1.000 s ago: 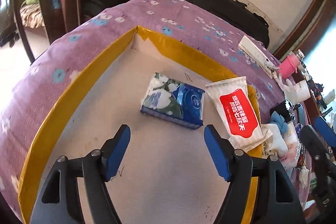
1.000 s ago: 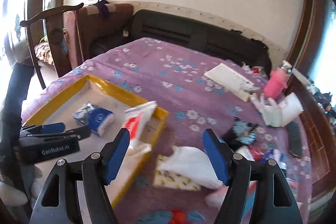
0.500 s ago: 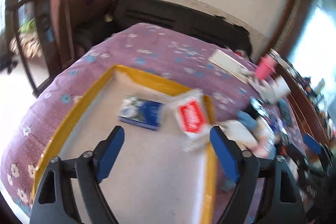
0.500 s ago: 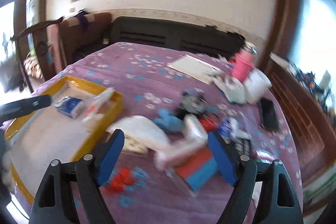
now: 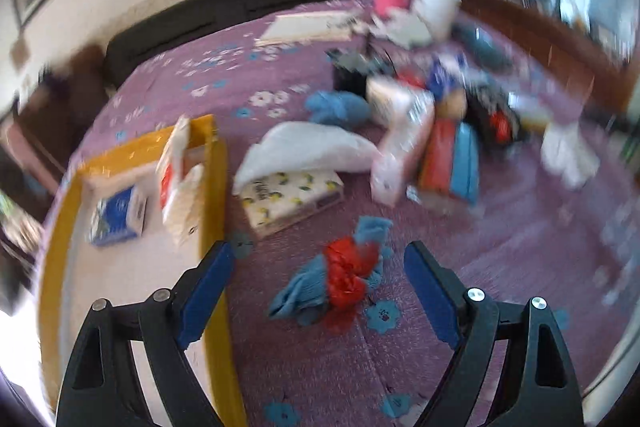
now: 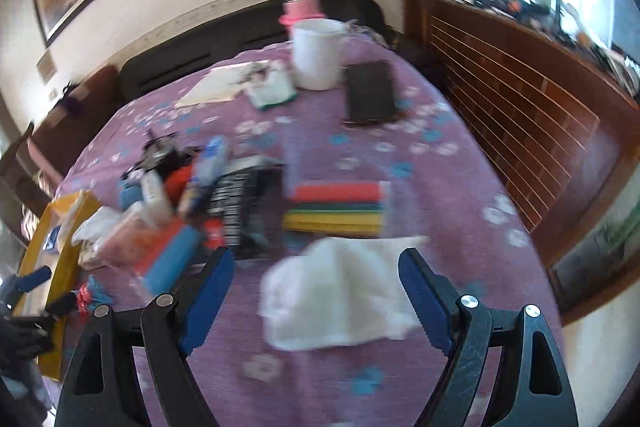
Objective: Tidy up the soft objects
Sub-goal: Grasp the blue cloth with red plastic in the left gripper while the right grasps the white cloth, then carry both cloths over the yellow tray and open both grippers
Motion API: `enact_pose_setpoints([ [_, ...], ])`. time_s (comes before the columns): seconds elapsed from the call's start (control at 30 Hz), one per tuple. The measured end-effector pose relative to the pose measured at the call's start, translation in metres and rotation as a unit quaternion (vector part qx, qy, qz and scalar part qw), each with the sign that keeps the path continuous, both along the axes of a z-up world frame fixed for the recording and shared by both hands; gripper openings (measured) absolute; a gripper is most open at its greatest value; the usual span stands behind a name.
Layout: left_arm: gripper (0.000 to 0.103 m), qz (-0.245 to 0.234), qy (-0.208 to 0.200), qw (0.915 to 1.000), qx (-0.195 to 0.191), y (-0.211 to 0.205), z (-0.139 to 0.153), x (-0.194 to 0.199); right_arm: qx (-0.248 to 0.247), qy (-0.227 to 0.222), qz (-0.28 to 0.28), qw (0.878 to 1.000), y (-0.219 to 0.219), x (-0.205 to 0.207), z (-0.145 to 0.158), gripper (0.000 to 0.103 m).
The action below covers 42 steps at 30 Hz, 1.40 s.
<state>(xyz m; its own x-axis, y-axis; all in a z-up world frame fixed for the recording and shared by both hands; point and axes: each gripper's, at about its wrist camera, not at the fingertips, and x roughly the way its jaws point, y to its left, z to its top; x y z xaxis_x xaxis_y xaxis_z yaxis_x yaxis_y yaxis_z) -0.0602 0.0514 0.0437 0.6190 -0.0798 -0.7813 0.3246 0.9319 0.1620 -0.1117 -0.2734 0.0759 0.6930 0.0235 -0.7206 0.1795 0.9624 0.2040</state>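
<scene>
While both tongs [image 5: 316, 281] [image 6: 316, 291] gape empty, a fuzzy blue-red cloth [image 5: 340, 279] lies crumpled below.

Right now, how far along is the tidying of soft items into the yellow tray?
Early. Done: a blue tissue pack and a red-label wipes pack lie in the yellow tray. In hand: nothing; the left tongs and right tongs are open and empty. Left: the blue-and-red cloth, white cloth, lemon-print pack and the pile beyond.
</scene>
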Motion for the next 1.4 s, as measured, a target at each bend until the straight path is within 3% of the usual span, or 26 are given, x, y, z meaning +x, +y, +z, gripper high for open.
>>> enact_pose_setpoints([
  [0.07, 0.087, -0.004, 0.004, 0.9994, 0.035, -0.011, -0.011, 0.004, 0.005, 0.003, -0.007, 1.000, -0.012, -0.005, -0.002, 0.087],
  [0.13, 0.087, -0.002, 0.010, 0.9990, 0.042, -0.014, -0.017, 0.008, 0.010, 0.007, -0.010, 1.000, -0.019, -0.009, -0.005, 0.087],
  [0.33, 0.087, 0.008, 0.026, 0.9989, 0.037, -0.010, -0.023, 0.016, 0.032, 0.032, 0.018, 0.999, -0.011, 0.005, -0.021, 0.087],
  [0.63, 0.087, 0.021, 0.064, 0.9977, 0.009, 0.000, -0.034, 0.021, 0.015, 0.083, 0.047, 0.995, 0.021, 0.028, -0.055, 0.087],
  [0.67, 0.085, 0.022, 0.063, 0.9977, 0.007, -0.001, -0.034, 0.021, 0.008, 0.081, 0.048, 0.996, 0.024, 0.029, -0.055, 0.087],
  [0.7, 0.072, 0.023, 0.063, 0.9978, 0.000, -0.001, -0.034, 0.020, 0.007, 0.080, 0.050, 0.995, 0.025, 0.030, -0.054, 0.087],
  [0.73, 0.059, 0.016, 0.068, 0.9973, -0.025, 0.000, -0.033, 0.018, 0.004, 0.079, 0.052, 0.995, 0.027, 0.029, -0.054, 0.084],
  [0.77, 0.044, 0.013, 0.073, 0.9965, -0.040, 0.000, -0.033, 0.017, 0.001, 0.081, 0.053, 0.995, 0.028, 0.029, -0.053, 0.071],
  [0.8, 0.043, 0.016, 0.074, 0.9963, -0.042, -0.002, -0.032, 0.015, -0.005, 0.082, 0.050, 0.995, 0.029, 0.030, -0.053, 0.064],
  [0.87, 0.043, 0.010, 0.066, 0.9962, -0.056, -0.003, -0.030, 0.009, -0.003, 0.079, 0.055, 0.995, 0.029, 0.028, -0.050, 0.037],
  [0.97, 0.043, 0.009, 0.067, 0.9929, -0.098, 0.002, -0.023, 0.000, -0.006, 0.075, 0.063, 0.995, 0.033, 0.023, -0.044, 0.025],
  [1.13, 0.043, 0.010, 0.055, 0.9850, -0.163, 0.026, 0.000, -0.016, -0.013, 0.063, 0.081, 0.995, 0.044, 0.015, -0.032, 0.021],
  [1.4, 0.043, 0.015, 0.028, 0.9799, -0.197, 0.045, 0.026, -0.036, 0.016, 0.047, 0.106, 0.993, 0.059, 0.003, -0.019, 0.019],
])
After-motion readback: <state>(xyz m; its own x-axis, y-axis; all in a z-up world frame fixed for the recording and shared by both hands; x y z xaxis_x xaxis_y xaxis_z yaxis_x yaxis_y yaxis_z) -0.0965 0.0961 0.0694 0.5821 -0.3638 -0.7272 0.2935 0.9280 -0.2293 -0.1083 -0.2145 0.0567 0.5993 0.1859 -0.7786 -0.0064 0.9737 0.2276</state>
